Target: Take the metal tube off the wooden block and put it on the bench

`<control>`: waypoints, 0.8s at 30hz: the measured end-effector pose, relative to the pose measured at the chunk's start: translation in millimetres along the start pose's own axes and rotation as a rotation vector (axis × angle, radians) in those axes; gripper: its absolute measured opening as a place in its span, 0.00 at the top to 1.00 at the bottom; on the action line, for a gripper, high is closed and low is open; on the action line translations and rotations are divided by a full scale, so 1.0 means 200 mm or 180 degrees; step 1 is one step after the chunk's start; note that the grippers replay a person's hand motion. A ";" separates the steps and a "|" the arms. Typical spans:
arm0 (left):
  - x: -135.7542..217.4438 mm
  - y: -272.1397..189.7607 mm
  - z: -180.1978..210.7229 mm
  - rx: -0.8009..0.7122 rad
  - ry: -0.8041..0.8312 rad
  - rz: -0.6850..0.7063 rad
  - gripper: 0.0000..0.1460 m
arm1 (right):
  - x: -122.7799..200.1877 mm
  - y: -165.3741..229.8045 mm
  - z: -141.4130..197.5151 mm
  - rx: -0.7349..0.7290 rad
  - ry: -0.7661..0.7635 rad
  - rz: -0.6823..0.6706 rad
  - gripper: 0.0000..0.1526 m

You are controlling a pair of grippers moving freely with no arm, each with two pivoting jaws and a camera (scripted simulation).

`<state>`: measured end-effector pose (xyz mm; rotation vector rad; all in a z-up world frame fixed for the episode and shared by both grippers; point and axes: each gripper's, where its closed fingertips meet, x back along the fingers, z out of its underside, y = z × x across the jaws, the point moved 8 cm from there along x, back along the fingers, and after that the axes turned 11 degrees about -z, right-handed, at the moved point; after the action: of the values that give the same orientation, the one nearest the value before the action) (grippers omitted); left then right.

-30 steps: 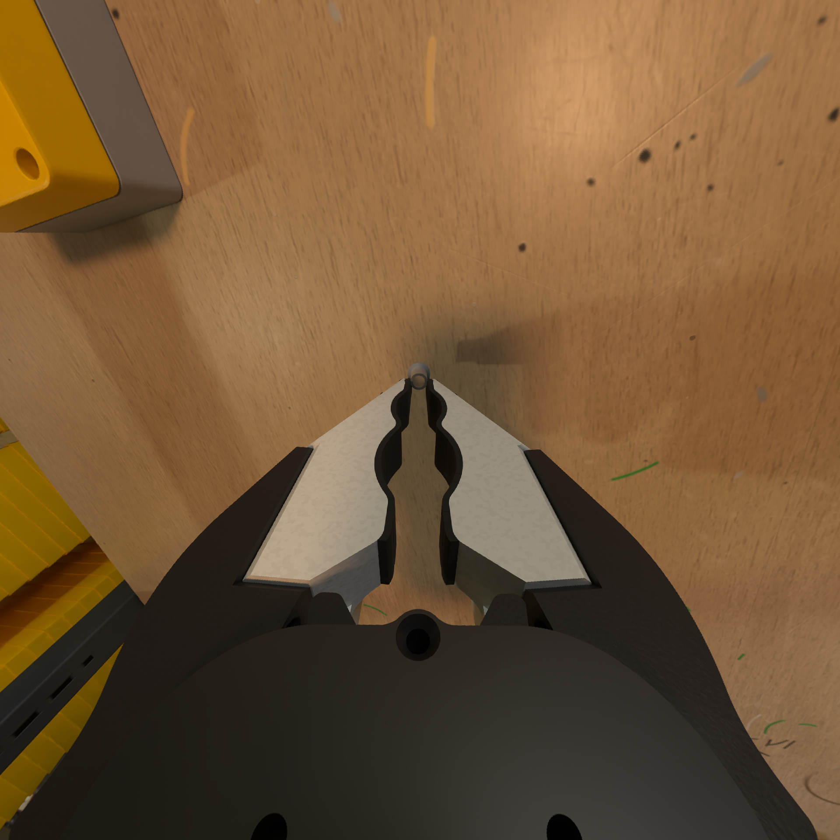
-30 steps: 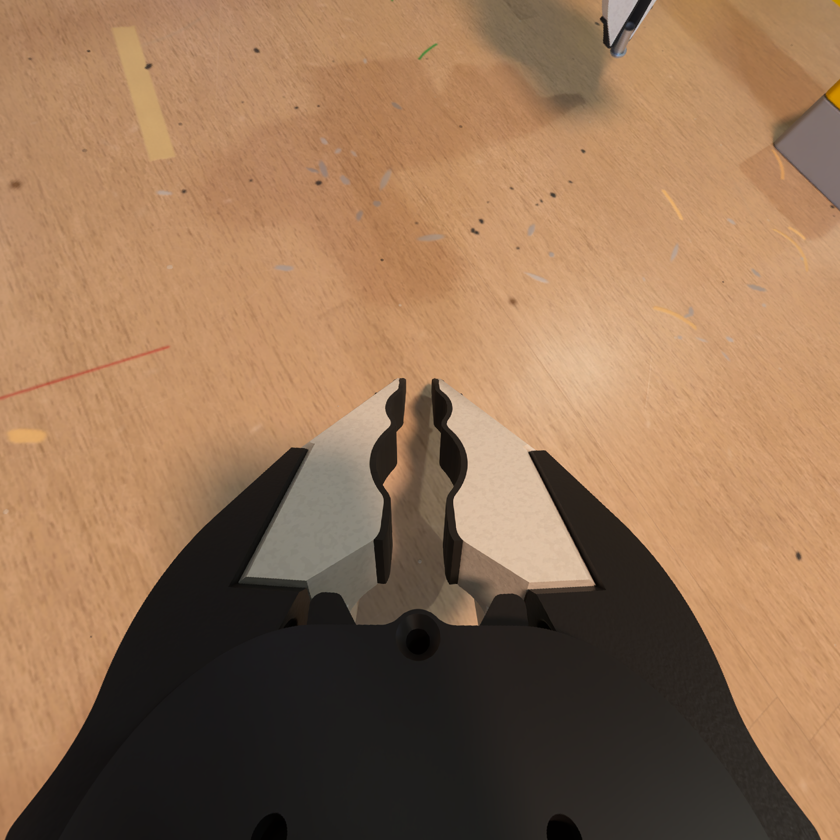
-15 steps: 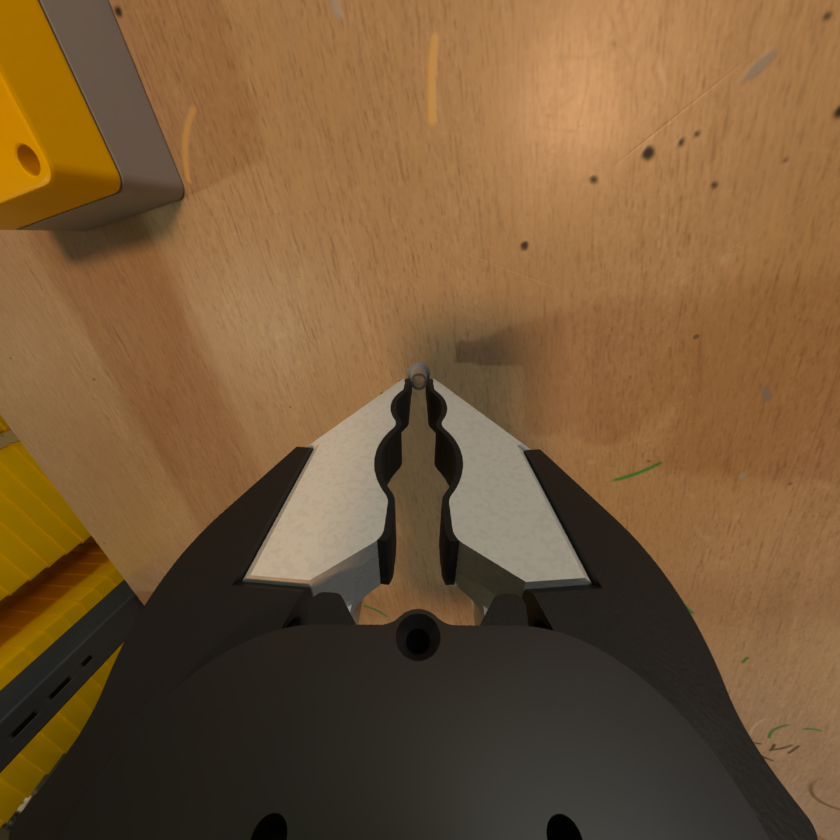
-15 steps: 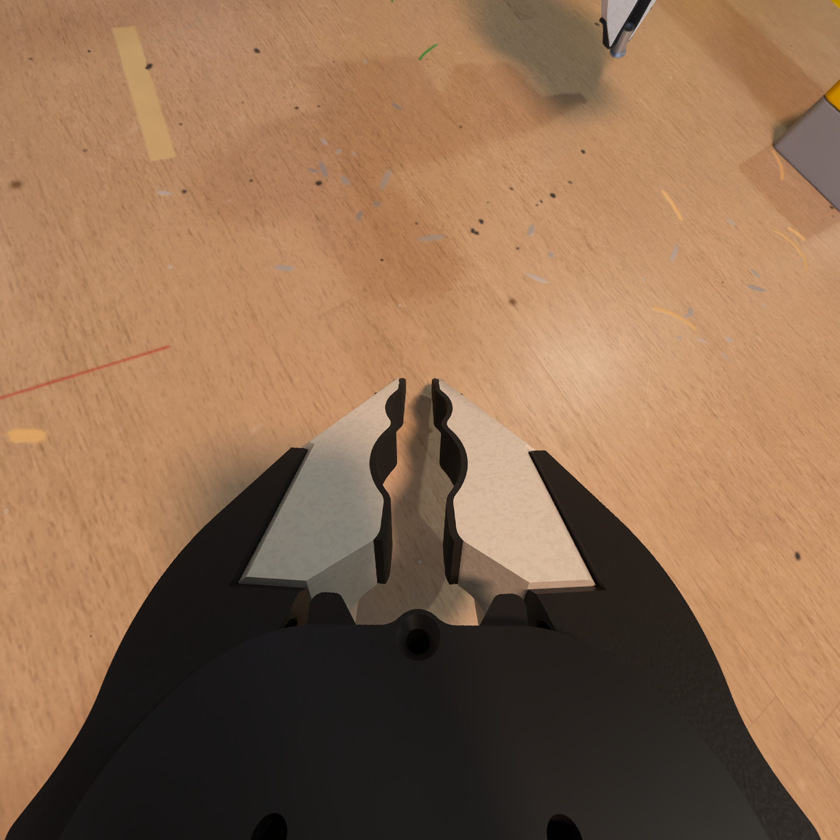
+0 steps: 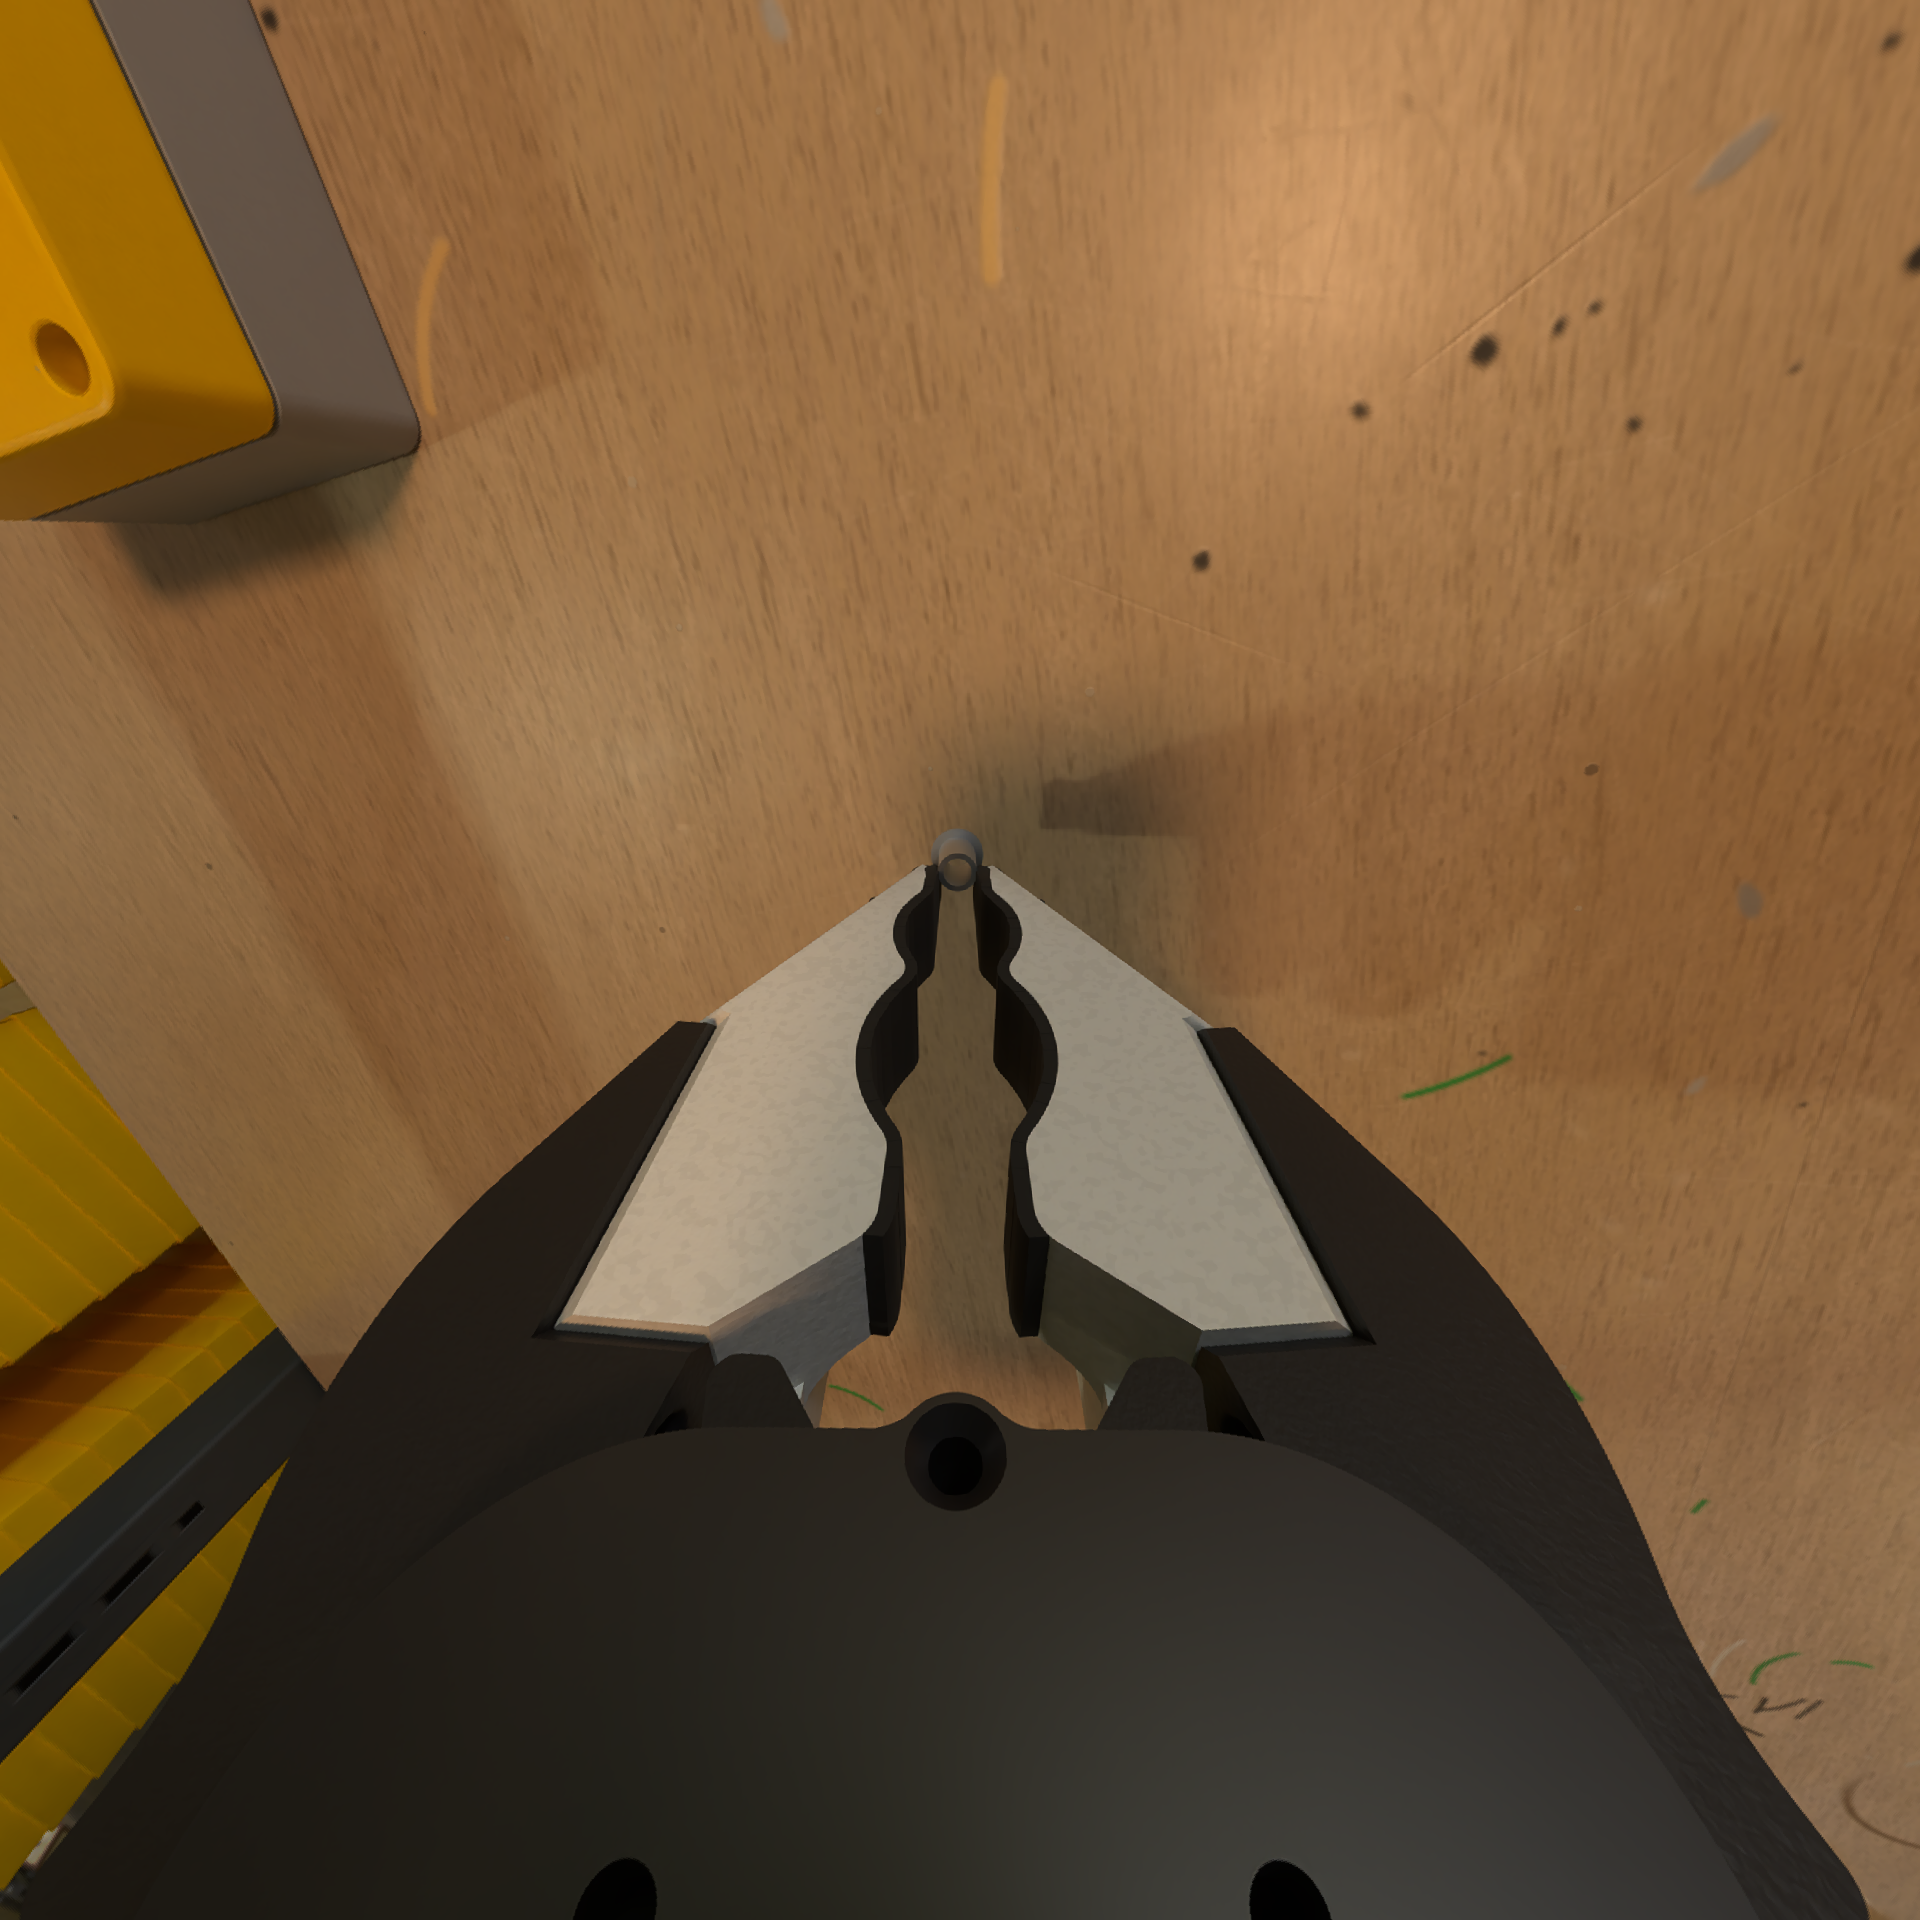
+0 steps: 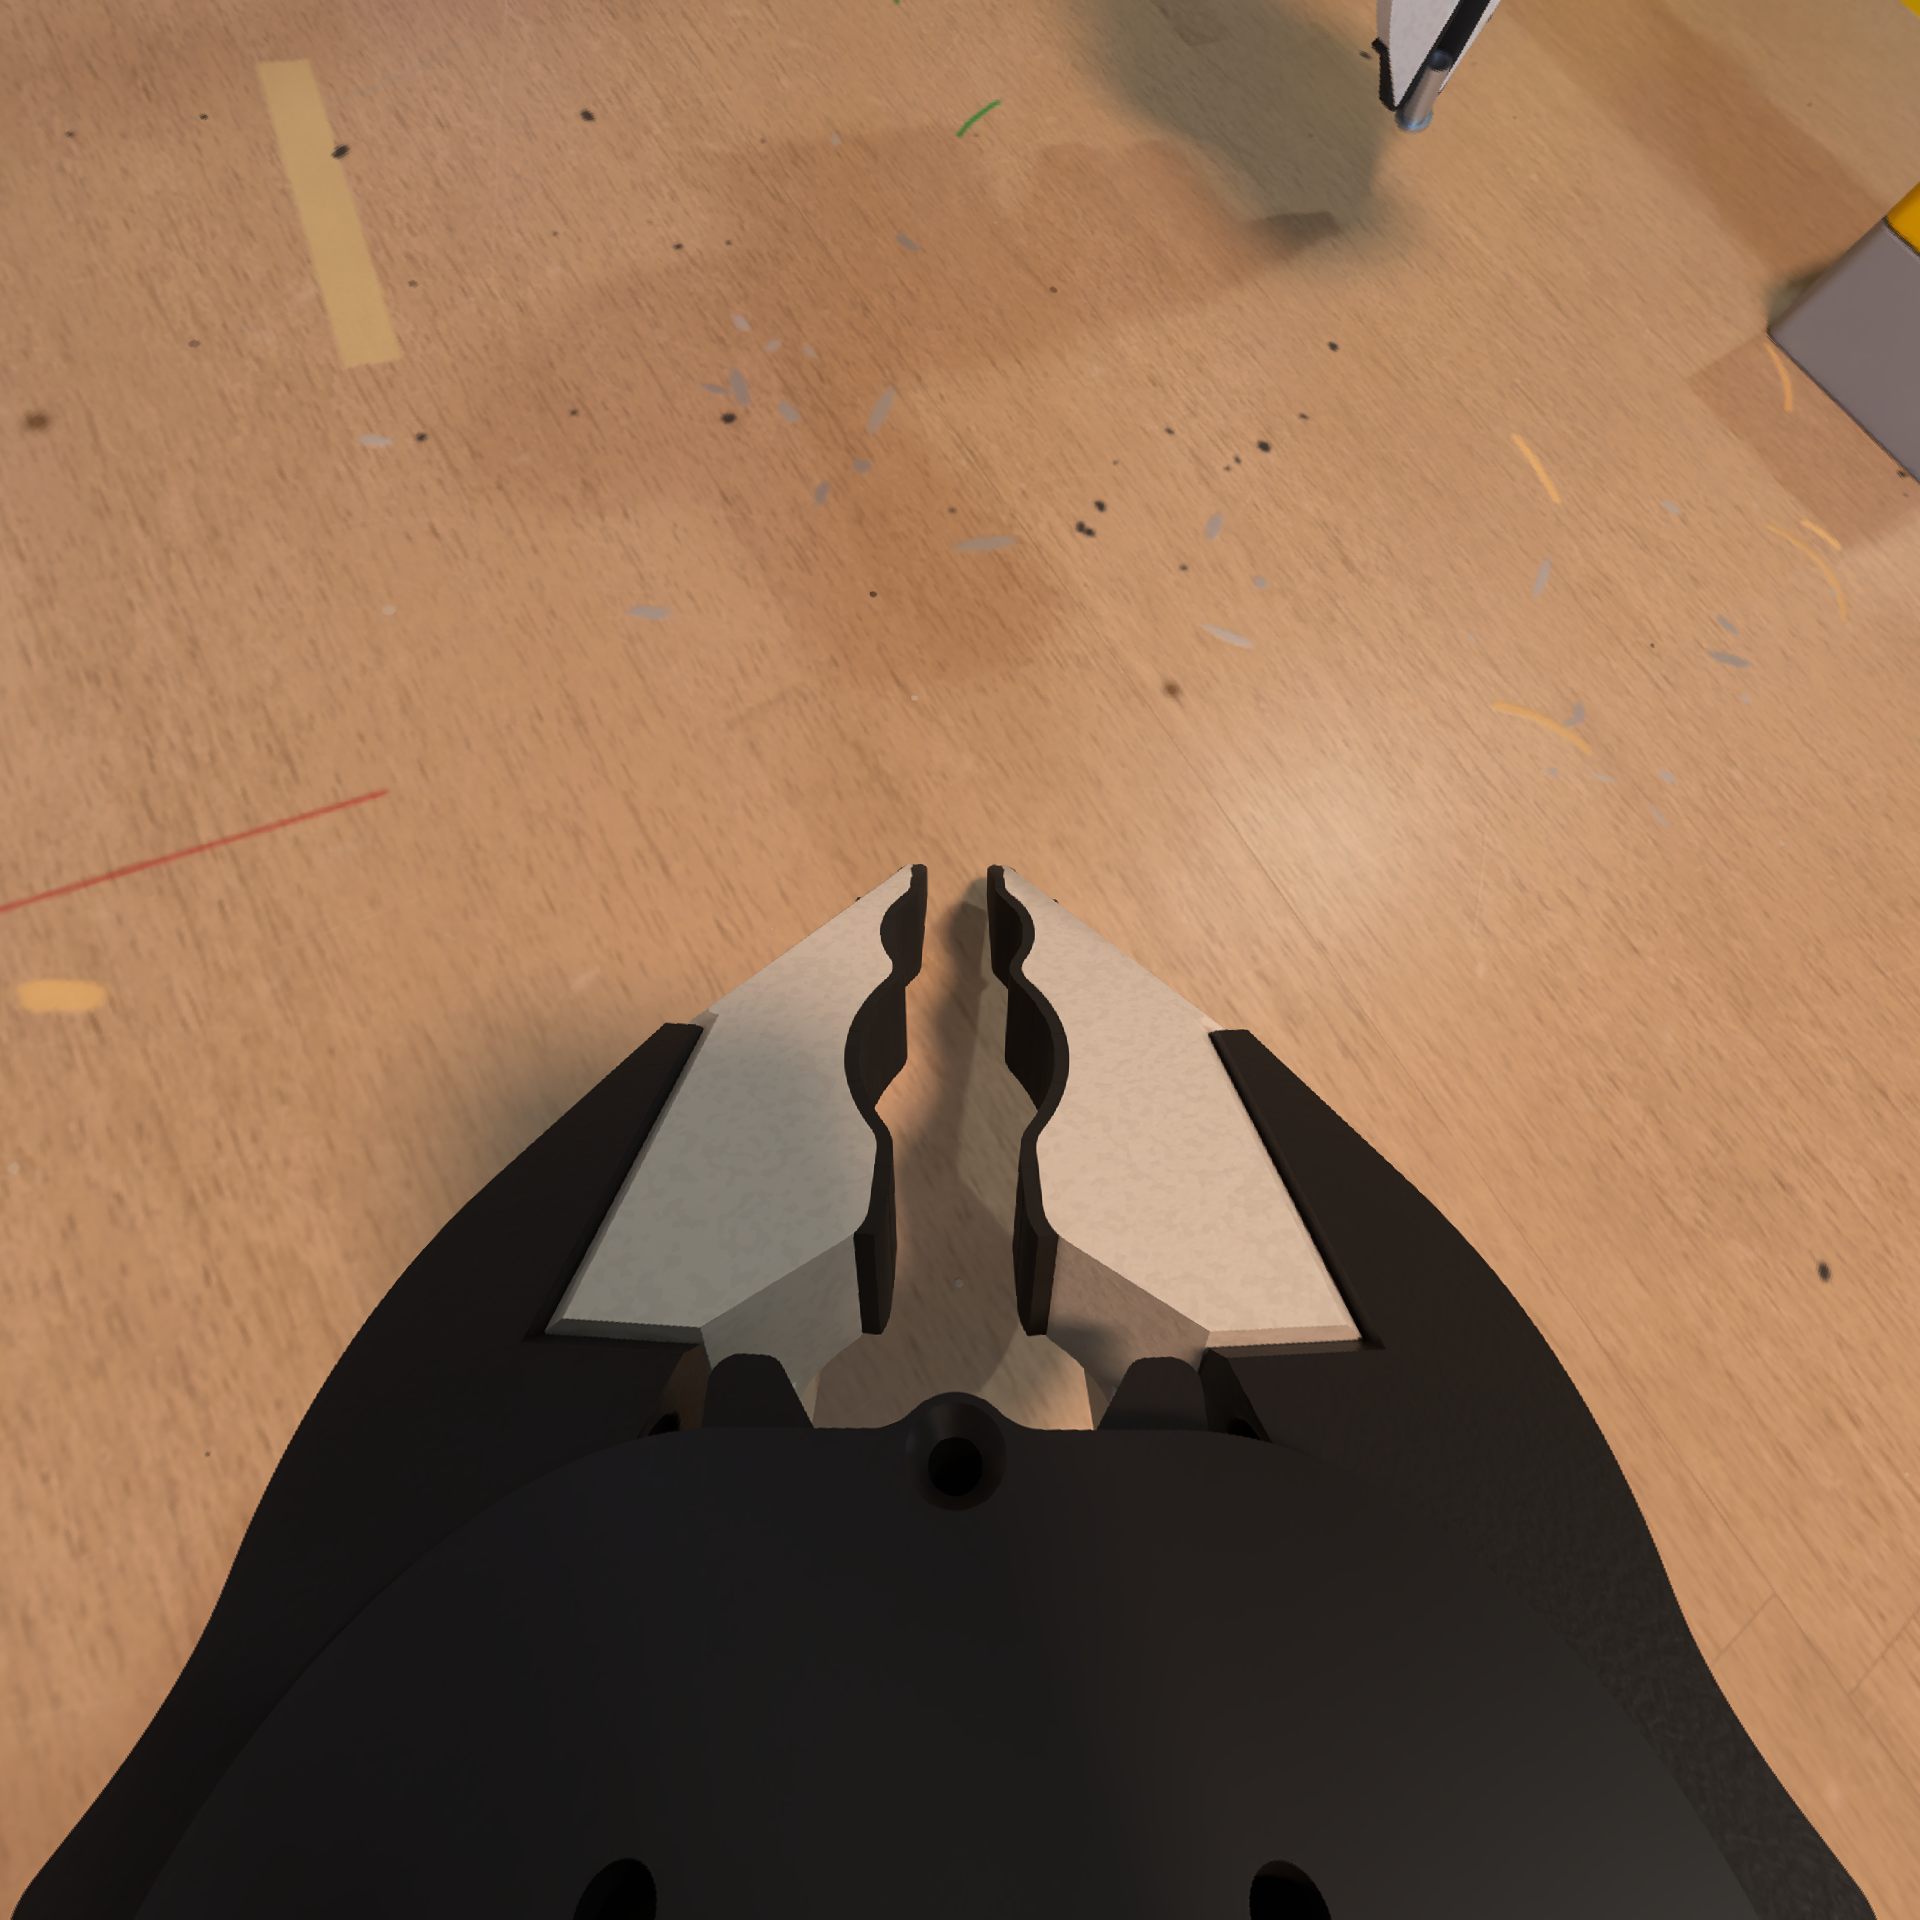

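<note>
**Tube pinched at left claw tips, above the surface, not yet put down**

Left claw [image 5: 956, 878]: nearly closed, tips pinching the metal tube [image 5: 956, 860]. Only the tube's round open end shows, at 12 o'clock just past the tips, so it points along the view axis. In the right wrist view the same claw [image 6: 1429, 57] sits at 1 o'clock, far off, with the tube [image 6: 1415, 104] hanging out below its tips, roughly upright. A soft shadow lies on the wooden surface [image 5: 1351, 520] offset from the tube end, so the tube looks lifted clear rather than touching. The tip grip probably suits the thin tube.

Right claw [image 6: 956, 883]: holds nothing, jaws apart by a narrow slit, hovering over bare surface [image 6: 520, 623], well apart from the left. Looks parked out of the way; one claw is enough for this.

No wooden block visible in either view. A yellow-and-grey box [image 5: 156, 260] sits at 10 o'clock in the left wrist view, and a yellow ribbed case [image 5: 94, 1351] at 8 o'clock; both are well clear of the tube.

Judgement: removal done, placement pending. The tube needs lowering and probably tilting flat before release, or it could topple and roll.
</note>
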<state>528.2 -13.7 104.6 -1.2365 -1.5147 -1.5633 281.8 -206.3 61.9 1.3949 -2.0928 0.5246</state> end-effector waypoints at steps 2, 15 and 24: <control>0.00 0.00 0.00 -0.0006 0.0011 0.0001 0.96 | 0.00 0.00 0.00 -0.0001 0.0000 -0.0001 0.93; 0.00 0.00 0.00 -0.0005 0.0030 0.0011 0.96 | 0.00 0.00 0.00 -0.0002 0.0000 -0.0002 0.93; -0.01 0.01 -0.01 -0.0028 0.0115 0.0042 0.96 | 0.00 0.00 0.00 -0.0030 -0.0004 -0.0027 0.93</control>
<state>529.5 -16.4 104.4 -1.2142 -1.4756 -1.5770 282.4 -206.5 61.6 1.3986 -2.0870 0.5098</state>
